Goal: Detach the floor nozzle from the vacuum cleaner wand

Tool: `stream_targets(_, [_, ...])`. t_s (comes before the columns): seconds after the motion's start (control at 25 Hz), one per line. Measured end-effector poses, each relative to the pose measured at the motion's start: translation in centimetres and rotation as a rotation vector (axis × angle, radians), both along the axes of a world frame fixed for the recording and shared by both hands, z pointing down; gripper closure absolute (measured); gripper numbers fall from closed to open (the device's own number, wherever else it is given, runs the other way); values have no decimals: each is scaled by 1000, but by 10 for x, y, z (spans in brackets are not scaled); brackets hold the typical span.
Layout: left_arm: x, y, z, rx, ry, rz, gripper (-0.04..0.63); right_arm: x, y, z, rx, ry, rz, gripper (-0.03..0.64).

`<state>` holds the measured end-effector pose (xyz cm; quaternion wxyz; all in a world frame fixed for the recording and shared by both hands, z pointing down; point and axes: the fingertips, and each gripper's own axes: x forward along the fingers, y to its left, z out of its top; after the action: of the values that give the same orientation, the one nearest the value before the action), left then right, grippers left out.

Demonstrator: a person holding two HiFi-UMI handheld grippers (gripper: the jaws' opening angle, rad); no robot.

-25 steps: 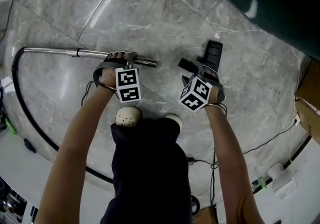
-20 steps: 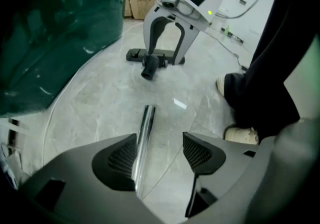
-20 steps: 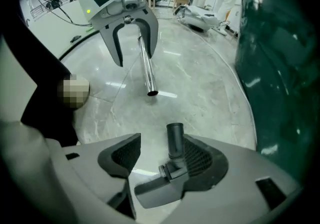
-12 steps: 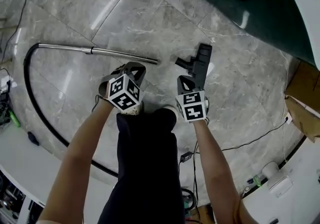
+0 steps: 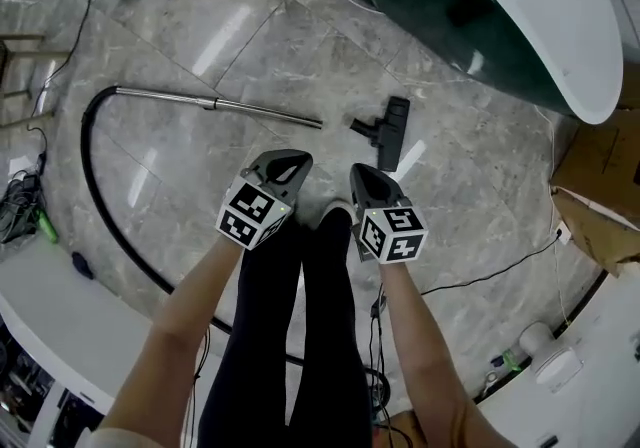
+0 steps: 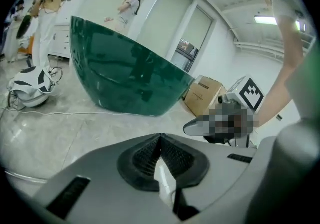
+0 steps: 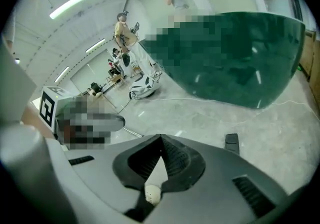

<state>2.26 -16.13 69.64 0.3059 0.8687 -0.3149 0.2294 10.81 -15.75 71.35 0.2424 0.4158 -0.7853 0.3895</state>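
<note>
The chrome wand (image 5: pixel 230 107) lies on the marble floor, its free end pointing right, joined at its left end to a black hose (image 5: pixel 92 196). The black floor nozzle (image 5: pixel 390 128) lies apart from it, a short gap to the right; its end also shows in the right gripper view (image 7: pixel 231 143). My left gripper (image 5: pixel 288 168) and right gripper (image 5: pixel 362 179) are held side by side high above the floor, over the person's legs. Both are shut with nothing between the jaws, as the left gripper (image 6: pixel 160 138) and right gripper (image 7: pixel 161 139) views show.
A large dark green tub (image 5: pixel 440 6) with a white rim stands beyond the nozzle. Cardboard boxes (image 5: pixel 600 196) are at the right. A white and black helmet-like thing (image 6: pixel 29 88) with cables lies at far left. People stand in the background.
Both grippers have let go of the wand and nozzle, risen well above the floor, rolled, and shut empty. The person has stood up; wand and nozzle stay apart on the floor.
</note>
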Motion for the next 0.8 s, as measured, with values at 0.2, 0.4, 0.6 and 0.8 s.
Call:
stream_targets(0.2, [-6, 16, -69, 24, 62, -90, 584, 7, 18, -65, 33, -37, 63, 601])
stream_targets(0.4, [-20, 22, -117, 40, 106, -154, 585, 21, 27, -105, 41, -36, 149, 601])
stream_targets(0.6, [-32, 28, -139, 30, 105, -191, 585, 29, 26, -139, 68, -33, 192, 601])
stream_targets(0.8, [-28, 27, -149, 47, 88, -154, 584, 35, 23, -161, 102, -45, 223, 601])
